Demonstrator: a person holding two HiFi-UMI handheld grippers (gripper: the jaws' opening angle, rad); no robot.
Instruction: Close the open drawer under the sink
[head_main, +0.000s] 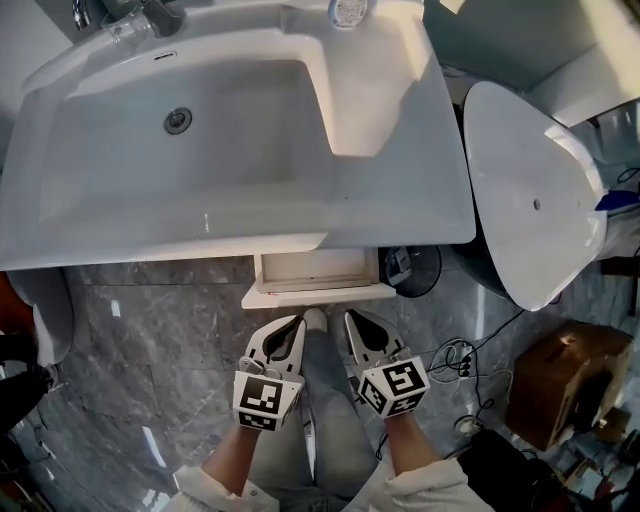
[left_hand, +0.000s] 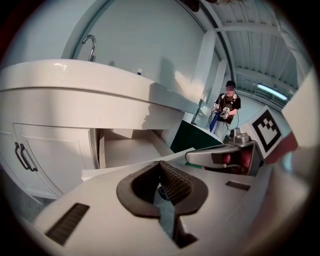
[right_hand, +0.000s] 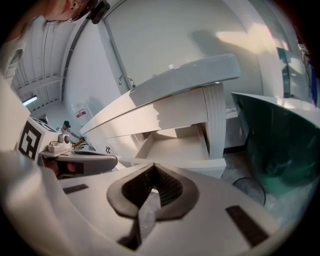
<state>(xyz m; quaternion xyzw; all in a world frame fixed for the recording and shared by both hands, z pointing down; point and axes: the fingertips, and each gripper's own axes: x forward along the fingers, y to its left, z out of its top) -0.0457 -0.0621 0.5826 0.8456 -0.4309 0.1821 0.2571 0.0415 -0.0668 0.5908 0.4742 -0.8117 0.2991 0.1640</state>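
The white drawer (head_main: 318, 271) under the sink (head_main: 230, 215) stands pulled out, its inside bare. Its front panel (head_main: 318, 296) faces me. My left gripper (head_main: 296, 323) and right gripper (head_main: 352, 319) hover side by side just in front of that panel, both shut with nothing between the jaws. In the left gripper view the left gripper (left_hand: 161, 165) points at the drawer (left_hand: 127, 150) from below left. The right gripper (right_hand: 152, 168) lines up with the drawer (right_hand: 175, 145) in its own view. I cannot tell whether either tip touches the panel.
A cabinet door with a dark handle (left_hand: 22, 156) lies left of the drawer. A large white oval lid (head_main: 530, 190) over a dark container stands at the right. Cables (head_main: 455, 360) and a cardboard box (head_main: 565, 385) sit on the grey marble floor. My legs are below the grippers.
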